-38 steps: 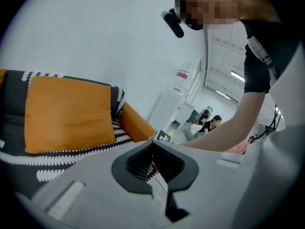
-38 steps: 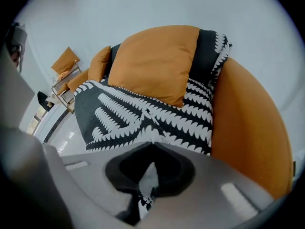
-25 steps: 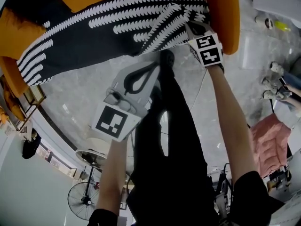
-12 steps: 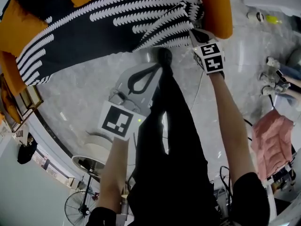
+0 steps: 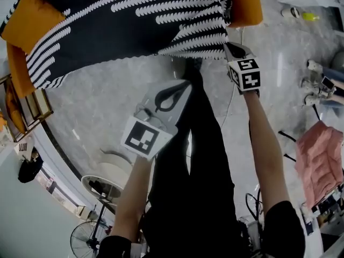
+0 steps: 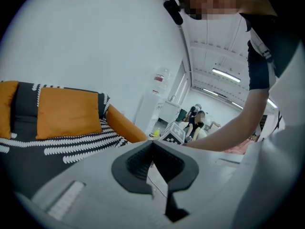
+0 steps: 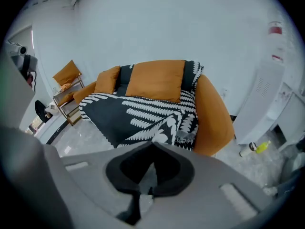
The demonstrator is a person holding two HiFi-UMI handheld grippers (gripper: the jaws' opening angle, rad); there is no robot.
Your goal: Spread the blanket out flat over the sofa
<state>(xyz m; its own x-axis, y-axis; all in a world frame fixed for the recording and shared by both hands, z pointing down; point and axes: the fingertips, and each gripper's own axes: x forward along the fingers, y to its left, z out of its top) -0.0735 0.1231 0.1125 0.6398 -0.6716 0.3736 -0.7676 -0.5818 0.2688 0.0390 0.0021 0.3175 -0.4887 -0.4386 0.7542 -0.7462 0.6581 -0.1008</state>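
Across the seat and front edge of the orange sofa (image 5: 247,4): black-and-white patterned blanket (image 5: 134,31), draped and mostly flat, hem hanging over the front edge. By the armrest at the right end as faced, its corner looks rumpled, possibly folded over; the view is distorted there. Left gripper (image 5: 184,85) and right gripper (image 5: 228,45) both over the grey floor (image 5: 91,106), clear of the fabric, jaws together, nothing between them. Judgement: spreading largely done. What remains is smoothing that corner.
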